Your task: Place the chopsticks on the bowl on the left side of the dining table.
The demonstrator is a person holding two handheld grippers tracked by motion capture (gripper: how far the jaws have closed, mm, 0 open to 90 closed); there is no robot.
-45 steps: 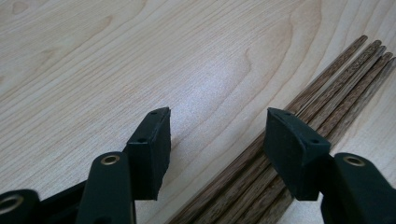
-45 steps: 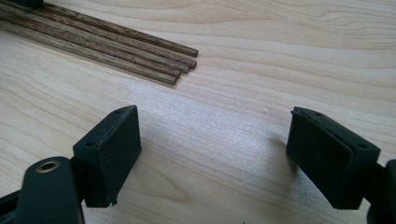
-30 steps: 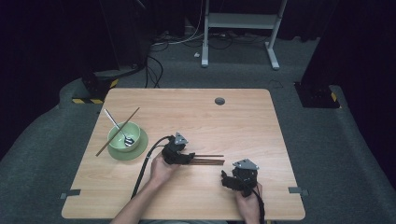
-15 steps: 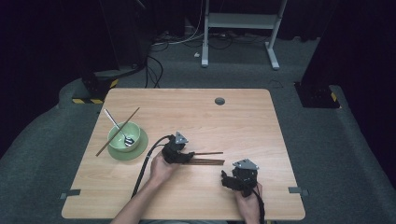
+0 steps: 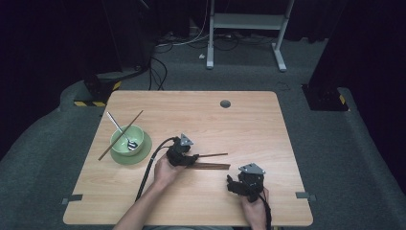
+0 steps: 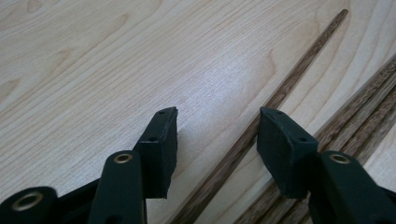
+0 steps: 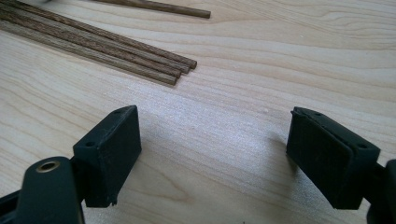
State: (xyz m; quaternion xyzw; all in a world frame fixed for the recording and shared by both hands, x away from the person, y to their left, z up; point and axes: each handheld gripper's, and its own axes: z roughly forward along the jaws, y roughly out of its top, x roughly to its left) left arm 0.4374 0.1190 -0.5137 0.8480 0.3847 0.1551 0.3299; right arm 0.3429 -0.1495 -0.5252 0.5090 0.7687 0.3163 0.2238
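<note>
One loose chopstick is lying on the table between the jaws of the left gripper, near the middle of the board and angled away from a bundle of three more lying just beside it. The left jaws have just been closing and are now seen half apart; the stick is close to the right-hand pad, but neither pad is yet seen pressing on it, so nothing is held.

The step in hand is judged to be the pick-up of that single stick. It would be done well if the jaws were centred over the stick first, so that both pads meet it together and it is not rolled toward the bundle. The pads should be kept low to the wood, since so thin a stick can slip beneath them.

The right gripper is held low over bare table short of the bundle's tips, its jaws wide apart and empty.

Further off, a green bowl on a saucer is set near the left edge, with a spoon in it and another chopstick laid across. Open board is left between the grippers and the bowl, and the far half, apart from a grommet hole, is free for lifting and carrying.
</note>
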